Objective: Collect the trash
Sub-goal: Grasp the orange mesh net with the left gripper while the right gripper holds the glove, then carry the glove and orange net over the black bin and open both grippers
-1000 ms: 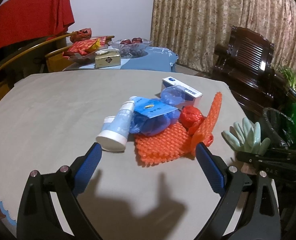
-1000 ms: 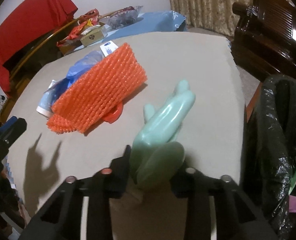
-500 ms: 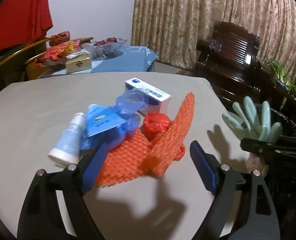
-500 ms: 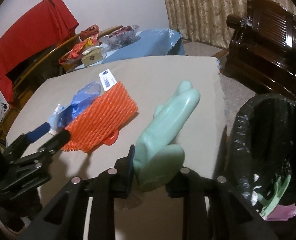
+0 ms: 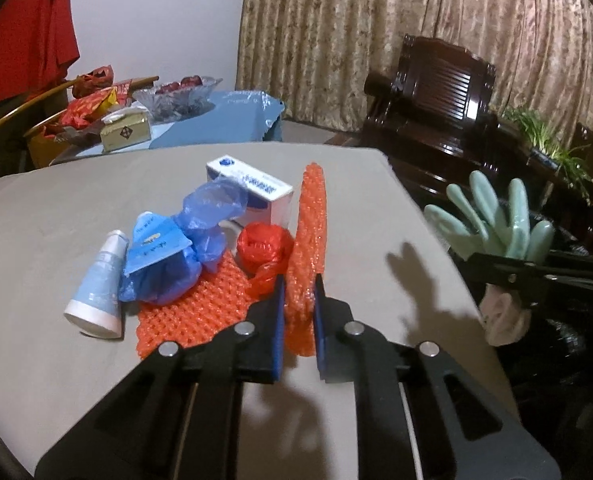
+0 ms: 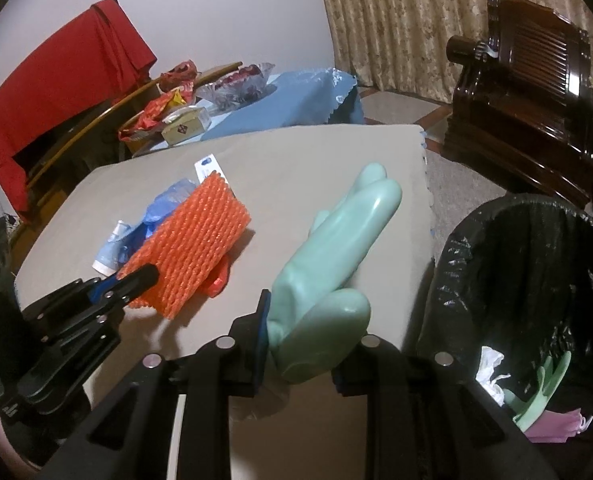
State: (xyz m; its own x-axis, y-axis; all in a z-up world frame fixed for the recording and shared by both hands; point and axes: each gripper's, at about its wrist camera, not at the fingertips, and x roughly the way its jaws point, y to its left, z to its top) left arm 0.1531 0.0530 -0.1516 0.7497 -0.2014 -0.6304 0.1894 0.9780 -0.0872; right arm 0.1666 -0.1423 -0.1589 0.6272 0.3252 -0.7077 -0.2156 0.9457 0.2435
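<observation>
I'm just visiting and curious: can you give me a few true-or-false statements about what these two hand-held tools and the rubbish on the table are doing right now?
1. The left tool is clamped on the orange foam net. True.
2. The right tool is empty. False: it holds a green rubber glove.
3. The black-lined bin is empty. False: rubbish already lies inside.
4. A white box lies on the table. True.
</observation>
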